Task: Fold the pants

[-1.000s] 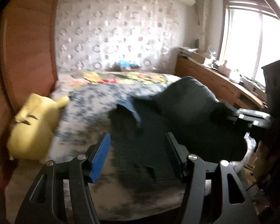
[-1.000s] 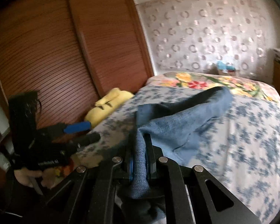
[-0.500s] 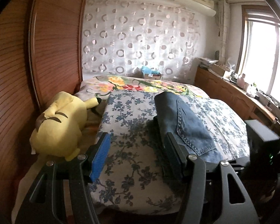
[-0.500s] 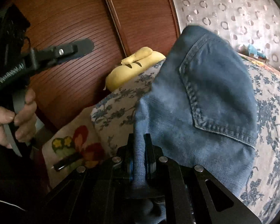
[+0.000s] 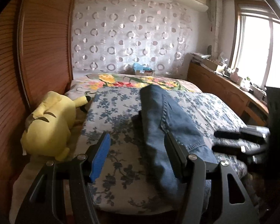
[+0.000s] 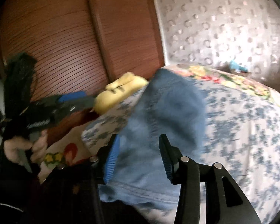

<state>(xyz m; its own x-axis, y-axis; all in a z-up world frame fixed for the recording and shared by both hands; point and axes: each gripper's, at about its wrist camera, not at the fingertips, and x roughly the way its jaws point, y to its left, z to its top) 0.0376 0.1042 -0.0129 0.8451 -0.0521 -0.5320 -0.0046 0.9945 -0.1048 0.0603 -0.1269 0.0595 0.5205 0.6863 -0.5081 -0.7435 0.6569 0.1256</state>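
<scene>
We hold our left gripper (image 5: 136, 155) above the near end of the bed (image 5: 113, 115), its fingers spread wide with nothing between them; the blue pad (image 5: 99, 156) faces inward over the flowered sheet. The pants (image 5: 169, 123), blue denim jeans, lie folded lengthwise down the middle of the bed, running from near the bright floral pillow (image 5: 130, 79) toward us, with the near end draping over the mattress edge; the right finger of our left gripper stands in front of the denim, and we cannot tell whether it touches. Our right gripper (image 6: 138, 156) hovers over the near part of the pants (image 6: 164, 115), its fingers parted and clear of the cloth; the right wrist view is blurred, so finer contact is uncertain. A yellow plush toy (image 5: 50, 125) rests at the bed's left side against the wooden slatted doors (image 5: 28, 56); a wooden counter (image 5: 224, 85) runs under the window (image 5: 261, 50) on the right.
</scene>
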